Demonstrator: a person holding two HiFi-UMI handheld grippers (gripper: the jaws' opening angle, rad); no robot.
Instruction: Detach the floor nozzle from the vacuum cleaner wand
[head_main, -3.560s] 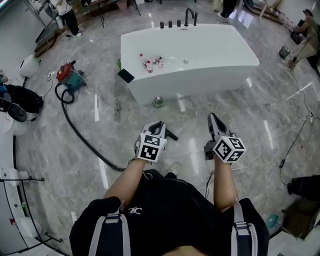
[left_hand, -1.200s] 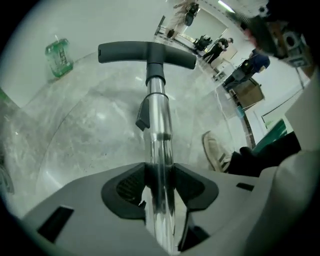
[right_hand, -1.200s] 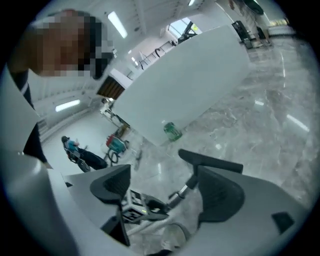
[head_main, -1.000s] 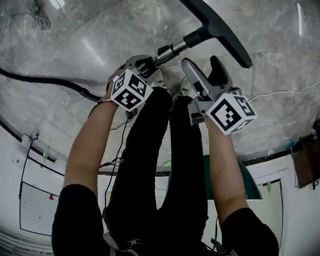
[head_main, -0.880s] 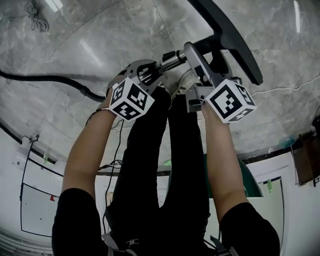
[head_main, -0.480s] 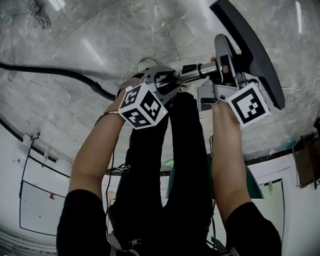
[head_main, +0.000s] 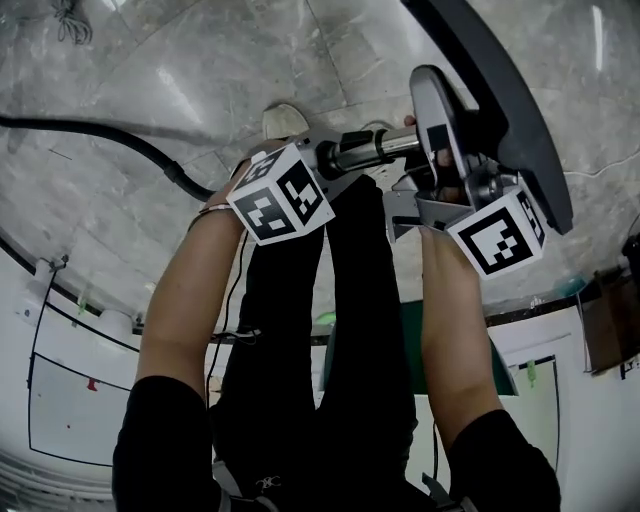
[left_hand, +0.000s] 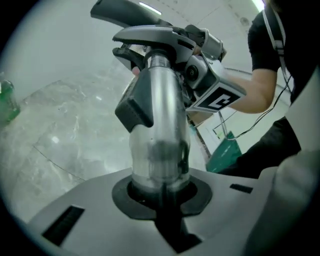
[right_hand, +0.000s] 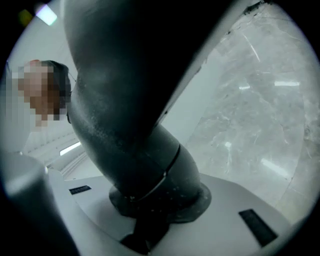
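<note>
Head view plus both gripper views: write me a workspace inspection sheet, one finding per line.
Surface: grey marble floor, glossy.
Job's things: metal wand joined to black floor nozzle.
Clutter: blurred green item at the left gripper view's edge.
Grippers: left gripper shut on wand; right gripper shut on floor nozzle at its neck; both pairs of jaws have just been closing.
Cables: black hose across floor; thin cord at right.
Surroundings: person's legs, shoe, white wall.
</note>
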